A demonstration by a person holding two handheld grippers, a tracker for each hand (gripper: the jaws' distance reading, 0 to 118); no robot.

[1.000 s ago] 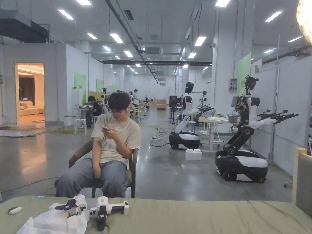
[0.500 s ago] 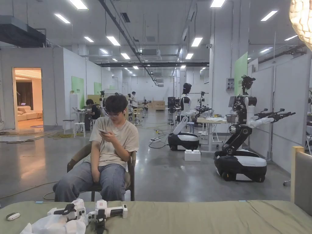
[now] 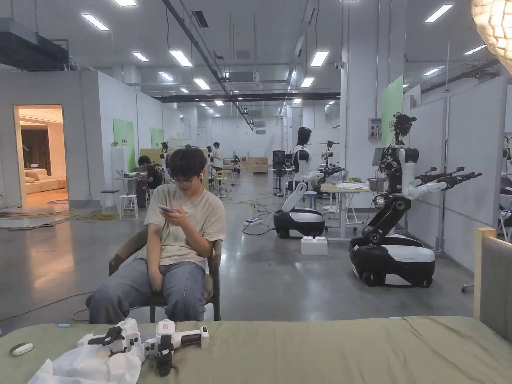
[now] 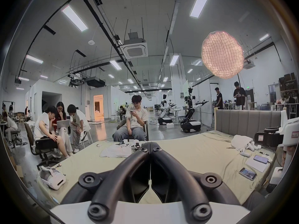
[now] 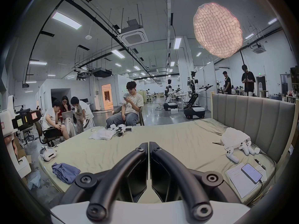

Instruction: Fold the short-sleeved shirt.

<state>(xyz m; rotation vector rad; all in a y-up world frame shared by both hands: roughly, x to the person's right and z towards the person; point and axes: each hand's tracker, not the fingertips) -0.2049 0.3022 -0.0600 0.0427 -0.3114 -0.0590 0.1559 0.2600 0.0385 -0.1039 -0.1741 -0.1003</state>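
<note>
A crumpled blue shirt (image 5: 65,172) lies on the smooth olive bed sheet (image 5: 169,140). The left gripper (image 4: 150,144) and right gripper (image 5: 148,144) hang closed, black curved jaws pressed together, holding nothing.

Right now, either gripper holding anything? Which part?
Nothing held. Left gripper and right gripper have jaws shut on air above the bed. The crumpled blue garment lies untouched near the bed's edge.
</note>
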